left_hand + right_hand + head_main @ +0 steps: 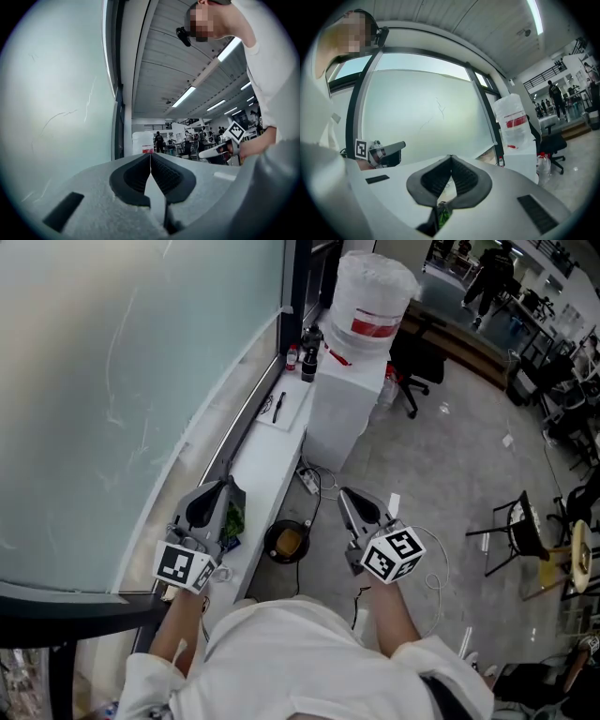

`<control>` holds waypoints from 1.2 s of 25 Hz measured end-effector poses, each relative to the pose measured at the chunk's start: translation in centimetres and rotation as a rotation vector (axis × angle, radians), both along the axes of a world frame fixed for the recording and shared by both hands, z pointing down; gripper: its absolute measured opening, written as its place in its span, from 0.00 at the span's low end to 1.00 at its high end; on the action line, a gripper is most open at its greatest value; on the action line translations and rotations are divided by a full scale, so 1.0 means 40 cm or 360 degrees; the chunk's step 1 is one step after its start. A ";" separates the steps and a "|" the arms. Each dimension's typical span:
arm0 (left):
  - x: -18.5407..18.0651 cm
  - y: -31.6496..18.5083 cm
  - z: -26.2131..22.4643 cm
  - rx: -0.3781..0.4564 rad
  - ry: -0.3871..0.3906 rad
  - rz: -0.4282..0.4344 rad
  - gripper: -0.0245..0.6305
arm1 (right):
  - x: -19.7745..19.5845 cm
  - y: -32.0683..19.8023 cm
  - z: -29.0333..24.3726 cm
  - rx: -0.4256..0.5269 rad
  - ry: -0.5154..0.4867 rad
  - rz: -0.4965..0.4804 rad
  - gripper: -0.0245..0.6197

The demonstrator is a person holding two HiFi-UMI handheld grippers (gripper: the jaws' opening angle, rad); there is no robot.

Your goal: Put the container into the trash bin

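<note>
From the head view, a round black container (288, 542) with brownish contents stands on the floor between my two grippers, beside the white ledge (272, 442). My left gripper (228, 486) hangs over the ledge with its jaws together and nothing between them. Something green (234, 519) lies on the ledge just beside it. My right gripper (345, 493) is raised over the floor to the right of the container, shut and empty. The left gripper view shows its own jaws' tips (150, 157) meeting; the right gripper view shows the same (450, 159). Both grippers point roughly level, well above the container.
A white water dispenser (337, 399) carrying a wrapped bottle (370, 296) stands at the ledge's far end, with small bottles (307, 352) beside it. A power strip (309, 482) and cables lie on the floor. Frosted glass (122, 381) runs along the left; chairs (525, 531) stand right.
</note>
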State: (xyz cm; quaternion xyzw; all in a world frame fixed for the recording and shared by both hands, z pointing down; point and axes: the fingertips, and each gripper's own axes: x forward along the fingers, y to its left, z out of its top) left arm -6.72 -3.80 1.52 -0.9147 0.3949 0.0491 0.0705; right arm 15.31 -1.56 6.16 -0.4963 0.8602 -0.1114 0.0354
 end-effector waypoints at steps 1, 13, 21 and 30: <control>-0.013 -0.003 -0.015 0.0009 0.0014 -0.0018 0.06 | 0.005 0.002 -0.025 0.0037 0.0016 -0.0003 0.04; -0.240 0.064 -0.131 0.0129 0.0139 -0.0315 0.06 | 0.065 0.061 -0.181 0.0310 0.0159 0.0135 0.04; -0.293 0.124 -0.095 0.0076 0.0167 -0.0438 0.06 | 0.097 0.106 -0.178 0.0306 0.0331 0.0270 0.04; -0.267 0.158 -0.096 0.0039 0.0220 -0.0411 0.06 | 0.180 0.121 -0.223 0.0327 0.0377 0.0434 0.04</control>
